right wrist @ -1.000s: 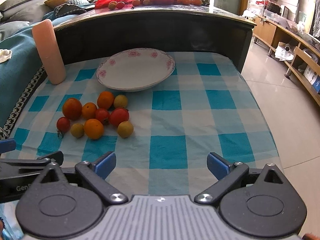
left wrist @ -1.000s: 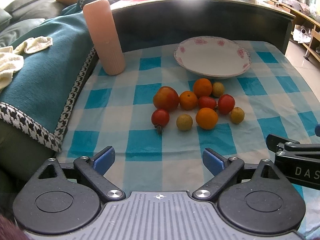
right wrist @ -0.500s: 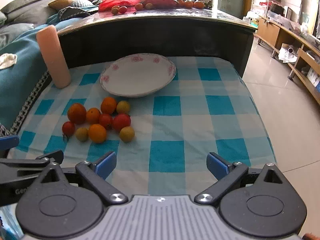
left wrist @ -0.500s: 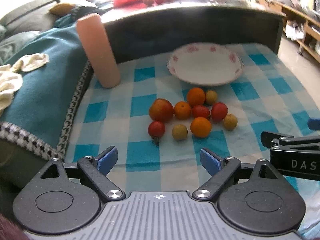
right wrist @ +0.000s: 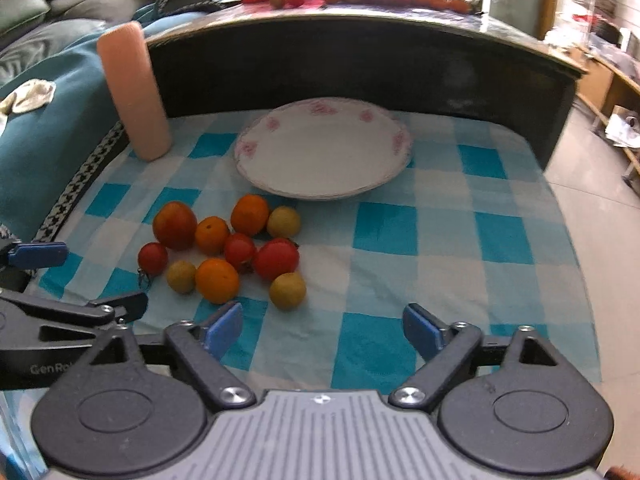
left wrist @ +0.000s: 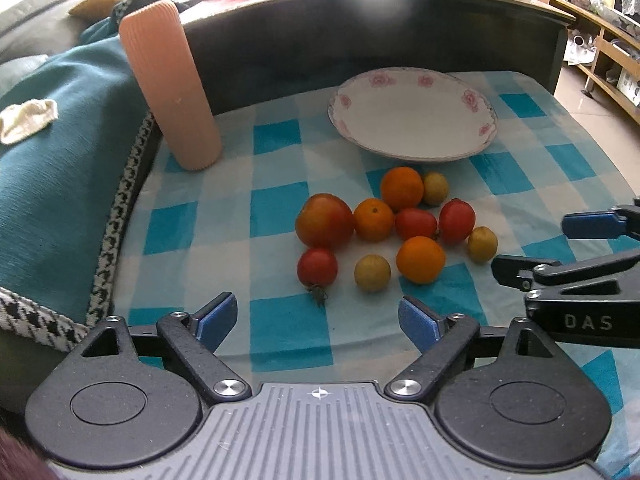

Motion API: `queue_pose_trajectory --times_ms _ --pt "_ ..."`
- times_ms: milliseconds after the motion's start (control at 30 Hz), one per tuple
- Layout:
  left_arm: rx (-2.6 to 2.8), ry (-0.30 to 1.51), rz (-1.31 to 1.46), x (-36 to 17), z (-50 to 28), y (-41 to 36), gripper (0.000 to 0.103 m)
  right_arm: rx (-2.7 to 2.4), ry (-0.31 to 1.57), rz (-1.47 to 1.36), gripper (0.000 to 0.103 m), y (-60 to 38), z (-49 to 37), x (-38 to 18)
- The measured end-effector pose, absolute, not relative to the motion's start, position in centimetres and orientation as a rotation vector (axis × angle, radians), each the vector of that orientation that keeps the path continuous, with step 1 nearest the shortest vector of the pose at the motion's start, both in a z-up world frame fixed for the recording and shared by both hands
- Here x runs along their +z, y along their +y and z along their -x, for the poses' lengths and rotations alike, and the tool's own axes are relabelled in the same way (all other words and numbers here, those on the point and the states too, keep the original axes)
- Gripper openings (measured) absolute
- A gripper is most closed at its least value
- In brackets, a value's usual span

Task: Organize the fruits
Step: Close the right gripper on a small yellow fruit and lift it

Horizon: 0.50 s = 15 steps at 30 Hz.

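Several tomatoes, oranges and small yellow fruits lie in a loose cluster on the blue-and-white checked cloth. The biggest tomato is at its left, and an orange and a small stemmed tomato are along its near side. Behind the cluster stands an empty white plate with pink flowers, also in the right wrist view. My left gripper hovers open just short of the cluster, nothing between its pads. My right gripper is to the right of it; its jaws are closing on nothing, and a yellow fruit lies just ahead.
A tall pink ribbed cylinder stands at the cloth's back left. A teal blanket borders the left side. A dark raised table edge closes the back, with more fruit on top. To the right the cloth ends above tiled floor.
Both grippers have come closer to the fruit cluster, which now fills more of each view. The right gripper's jaws have narrowed a little.
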State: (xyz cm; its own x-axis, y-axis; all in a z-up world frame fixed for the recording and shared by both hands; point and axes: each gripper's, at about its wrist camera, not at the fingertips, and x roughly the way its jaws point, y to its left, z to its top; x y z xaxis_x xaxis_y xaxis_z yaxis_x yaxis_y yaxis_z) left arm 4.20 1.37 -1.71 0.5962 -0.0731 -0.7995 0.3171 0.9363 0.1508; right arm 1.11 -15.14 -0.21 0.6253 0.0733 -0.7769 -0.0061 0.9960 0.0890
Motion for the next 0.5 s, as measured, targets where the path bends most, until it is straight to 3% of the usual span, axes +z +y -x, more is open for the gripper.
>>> queue_pose_trajectory --times_ms 500 --pt "-0.339 0.916 -0.237 -3.2 -6.0 1.4 0.090 0.172 0.959 -0.014 0.062 -14.5 -4.9 -2.5"
